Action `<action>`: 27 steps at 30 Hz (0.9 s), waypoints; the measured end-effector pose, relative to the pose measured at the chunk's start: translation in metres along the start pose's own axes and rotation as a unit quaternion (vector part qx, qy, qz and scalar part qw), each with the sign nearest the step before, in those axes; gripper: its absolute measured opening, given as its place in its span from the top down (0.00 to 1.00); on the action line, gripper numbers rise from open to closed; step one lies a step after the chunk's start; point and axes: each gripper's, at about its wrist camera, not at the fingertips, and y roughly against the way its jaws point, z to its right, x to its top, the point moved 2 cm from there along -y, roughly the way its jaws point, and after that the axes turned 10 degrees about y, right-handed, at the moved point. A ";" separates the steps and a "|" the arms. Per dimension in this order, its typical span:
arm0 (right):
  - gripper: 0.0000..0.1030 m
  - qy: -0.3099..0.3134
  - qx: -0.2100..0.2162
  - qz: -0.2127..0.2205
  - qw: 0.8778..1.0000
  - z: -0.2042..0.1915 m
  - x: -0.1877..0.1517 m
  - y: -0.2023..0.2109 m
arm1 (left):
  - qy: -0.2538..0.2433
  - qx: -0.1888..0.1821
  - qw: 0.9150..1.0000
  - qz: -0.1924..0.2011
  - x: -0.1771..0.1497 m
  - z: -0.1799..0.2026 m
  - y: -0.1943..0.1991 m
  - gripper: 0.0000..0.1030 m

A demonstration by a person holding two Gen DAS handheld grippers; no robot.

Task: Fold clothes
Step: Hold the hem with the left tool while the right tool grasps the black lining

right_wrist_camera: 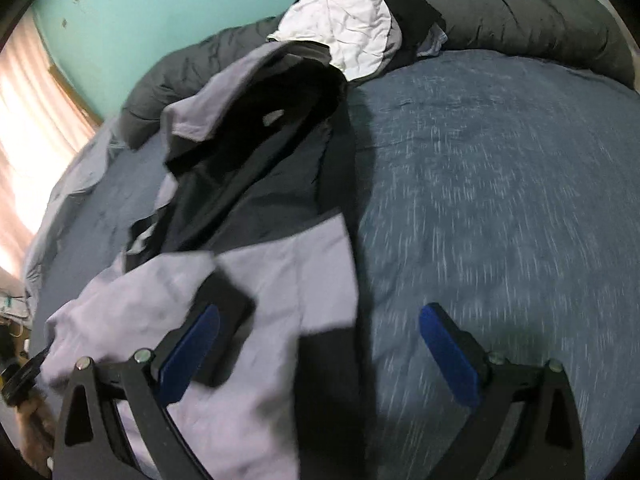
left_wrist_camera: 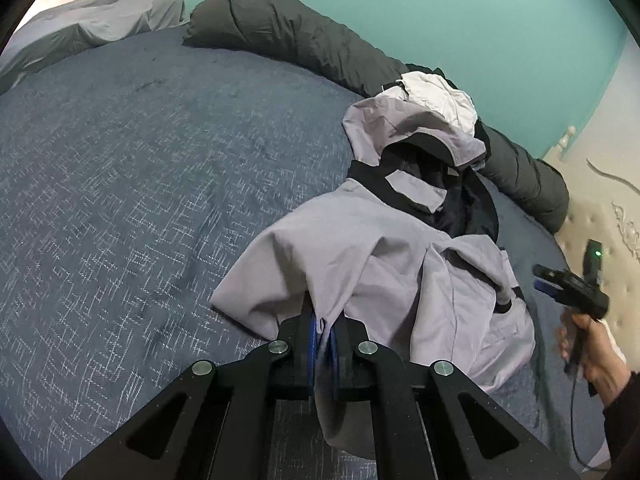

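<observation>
A home bedroom. A bed spread with a blue woven coverlet (left_wrist_camera: 140, 184) fills both views, with a rolled dark grey duvet (left_wrist_camera: 288, 36) along its far edge at 12 o'clock against a turquoise wall (left_wrist_camera: 440, 12). In the left wrist view a cream tufted headboard (left_wrist_camera: 600, 216) stands at 3 o'clock; in the right wrist view a sunlit curtain (right_wrist_camera: 28, 128) hangs at 9 o'clock.

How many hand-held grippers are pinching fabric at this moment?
1: the left hand-held gripper is shut on the grey jacket edge; the right hand-held gripper is open above the bed.
</observation>
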 end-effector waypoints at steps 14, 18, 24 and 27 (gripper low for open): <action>0.05 0.004 0.000 -0.034 0.999 0.019 0.065 -0.078 | 0.009 -0.005 1.000 -0.008 0.013 0.000 -0.017 0.95; 0.27 0.008 0.010 -0.052 0.999 0.019 0.069 -0.099 | 0.008 -0.005 1.000 -0.010 0.015 0.000 -0.021 0.95; 0.81 0.029 0.025 -0.047 0.998 0.012 0.065 -0.093 | 0.010 -0.005 1.000 -0.014 0.015 0.000 -0.025 0.95; 0.89 0.041 0.032 -0.041 0.998 0.008 0.062 -0.087 | 0.011 -0.007 1.000 -0.013 0.015 0.000 -0.024 0.95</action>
